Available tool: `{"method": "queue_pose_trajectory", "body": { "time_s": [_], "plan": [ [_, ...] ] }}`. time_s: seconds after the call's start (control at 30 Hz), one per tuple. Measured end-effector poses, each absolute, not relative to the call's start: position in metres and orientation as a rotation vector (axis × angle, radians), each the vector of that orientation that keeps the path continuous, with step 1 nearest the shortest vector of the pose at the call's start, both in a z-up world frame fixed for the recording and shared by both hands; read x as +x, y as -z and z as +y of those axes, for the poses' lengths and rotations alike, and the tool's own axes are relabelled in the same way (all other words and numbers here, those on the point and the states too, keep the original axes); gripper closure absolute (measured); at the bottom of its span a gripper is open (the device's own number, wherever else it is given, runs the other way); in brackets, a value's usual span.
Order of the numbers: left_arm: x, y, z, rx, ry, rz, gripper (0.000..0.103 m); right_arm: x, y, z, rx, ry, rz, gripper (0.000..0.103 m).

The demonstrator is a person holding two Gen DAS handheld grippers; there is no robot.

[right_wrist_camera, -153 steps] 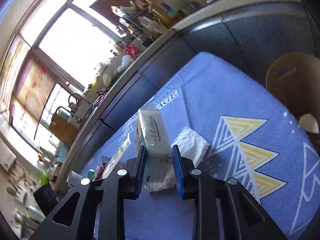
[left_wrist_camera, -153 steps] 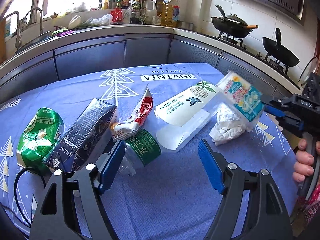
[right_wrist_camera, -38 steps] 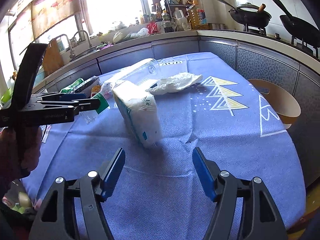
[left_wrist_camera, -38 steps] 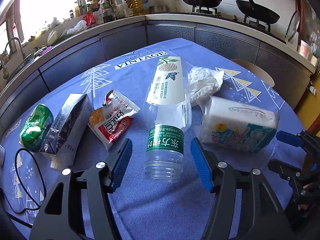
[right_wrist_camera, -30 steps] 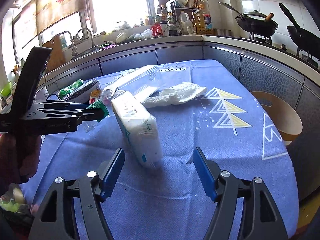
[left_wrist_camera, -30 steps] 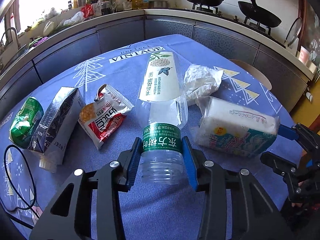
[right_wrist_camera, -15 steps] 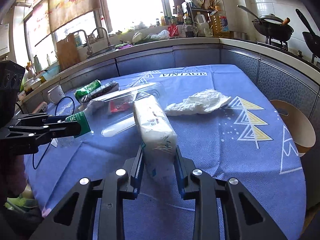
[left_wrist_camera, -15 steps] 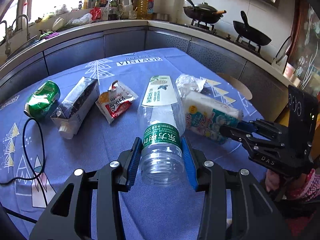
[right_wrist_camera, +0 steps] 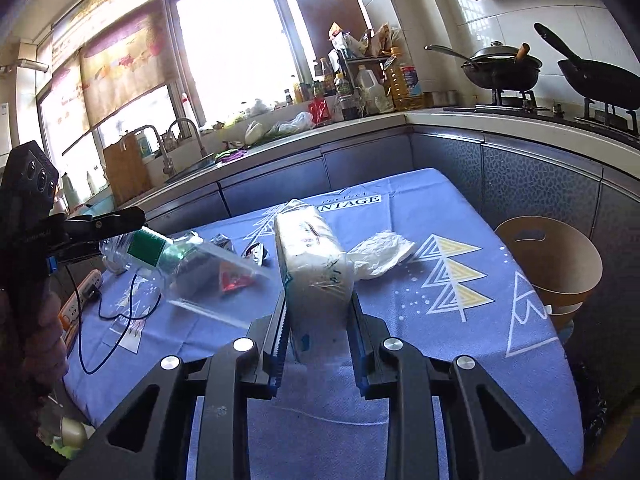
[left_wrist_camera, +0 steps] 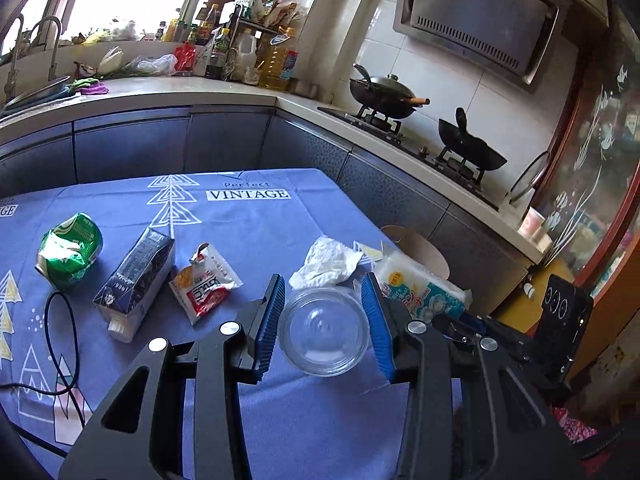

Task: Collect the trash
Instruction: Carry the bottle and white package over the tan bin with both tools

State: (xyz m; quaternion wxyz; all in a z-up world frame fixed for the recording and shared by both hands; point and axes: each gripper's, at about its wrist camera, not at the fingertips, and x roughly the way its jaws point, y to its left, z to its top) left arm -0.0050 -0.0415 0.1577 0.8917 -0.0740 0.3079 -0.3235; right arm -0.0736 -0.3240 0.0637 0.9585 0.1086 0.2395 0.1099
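While lifted, left claw (left_wrist_camera: 324, 330) clamps bottle (left_wrist_camera: 324, 336), right claw (right_wrist_camera: 317, 334) seemingly level, tissue pack (right_wrist_camera: 314, 264)

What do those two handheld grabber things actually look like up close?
Each tool, the left tool and the right tool, is a black plastic frame with triangular cut-outs and silver bolt heads. Its two fingers carry ribbed blue pads. From outside, the body is a black box with round holes, and a bare hand grips it.

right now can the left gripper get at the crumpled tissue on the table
Probably not: the left gripper is shut on the clear bottle, so its jaws are full, though the tissue lies uncovered just ahead.
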Motion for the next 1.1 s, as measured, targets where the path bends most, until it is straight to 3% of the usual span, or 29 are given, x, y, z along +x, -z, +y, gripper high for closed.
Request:
{"method": "queue_pose_trajectory", "body": {
  "time_s": [0.57,0.63,0.7,0.87,0.93,0.97,1.1],
  "plan": [
    [0.008,-0.173,-0.116,-0.008,0.747,0.582,0.067,-0.081,-0.061,-0.371,0.305,-0.131,0.468,0.075],
    [0.004,-0.173,-0.117,-0.001,0.762,0.581,0.064,-0.080,-0.058,-0.372,0.313,-0.132,0.480,0.075],
    [-0.001,-0.172,-0.118,0.031,0.732,0.570,0.053,-0.078,-0.054,-0.375,0.328,-0.136,0.489,0.075],
    [-0.006,-0.168,-0.115,0.060,0.715,0.573,0.050,-0.076,-0.051,-0.371,0.334,-0.146,0.498,0.075],
    [-0.004,-0.162,-0.114,0.058,0.706,0.596,0.054,-0.075,-0.051,-0.369,0.327,-0.150,0.501,0.075],
    [-0.001,-0.158,-0.113,0.050,0.700,0.607,0.064,-0.075,-0.051,-0.368,0.325,-0.150,0.501,0.075],
    [0.008,-0.152,-0.109,-0.017,0.721,0.643,0.065,-0.075,-0.053,-0.372,0.317,-0.138,0.493,0.075]
  ]
}}
